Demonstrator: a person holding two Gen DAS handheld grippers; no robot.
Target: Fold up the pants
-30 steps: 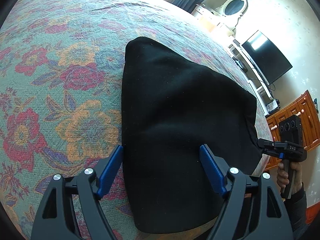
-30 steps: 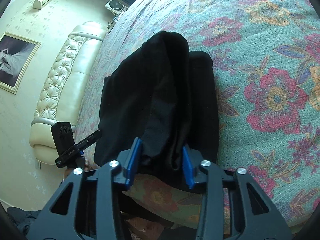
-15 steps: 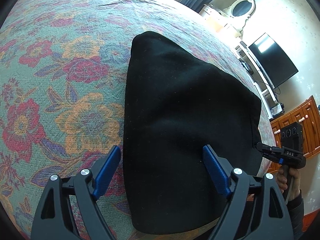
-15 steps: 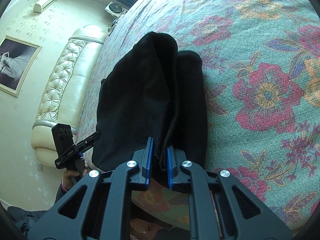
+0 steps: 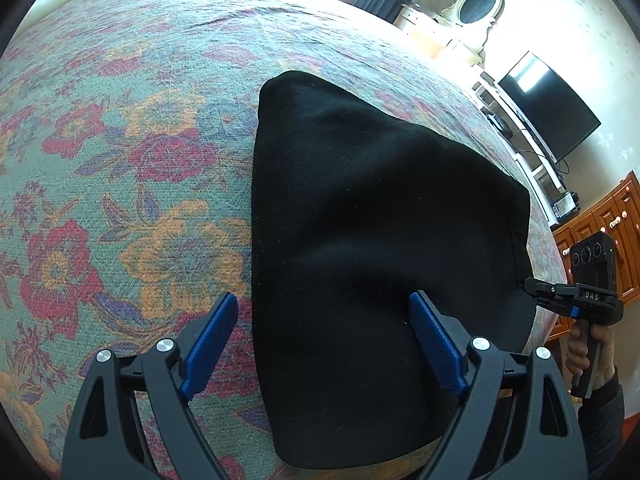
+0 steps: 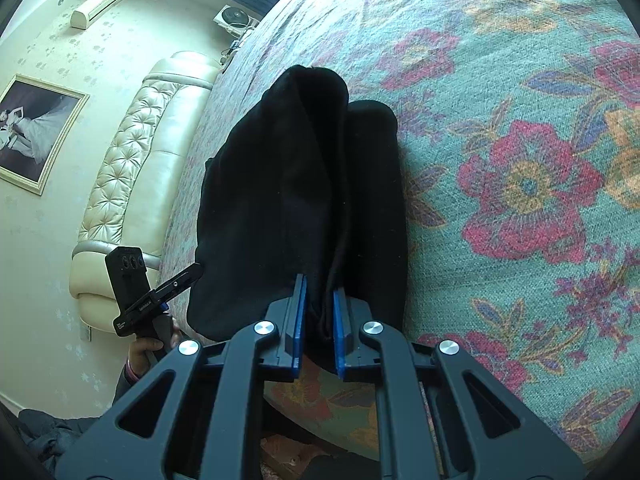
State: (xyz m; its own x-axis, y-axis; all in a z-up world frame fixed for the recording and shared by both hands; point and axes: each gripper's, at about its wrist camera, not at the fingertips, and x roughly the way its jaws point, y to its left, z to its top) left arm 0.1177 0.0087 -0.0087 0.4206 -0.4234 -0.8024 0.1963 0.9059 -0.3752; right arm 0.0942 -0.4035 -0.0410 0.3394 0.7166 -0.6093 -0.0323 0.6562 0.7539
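Black pants lie folded into a thick wedge on a floral bedspread, near the bed's near edge. My left gripper is open and hovers over the pants' near left edge, one finger over the bedspread, one over the cloth. My right gripper is shut on the pants at their near edge, pinching a fold of layers. It also shows in the left wrist view at the pants' right corner. The left gripper shows in the right wrist view, left of the pants.
The bedspread stretches far beyond the pants. A padded cream headboard is on one side. A TV, a white shelf and a wooden cabinet stand past the bed's other side.
My right gripper closed from half open onto the pants' edge fold. My left gripper stayed open and shifted only slightly over the pants.
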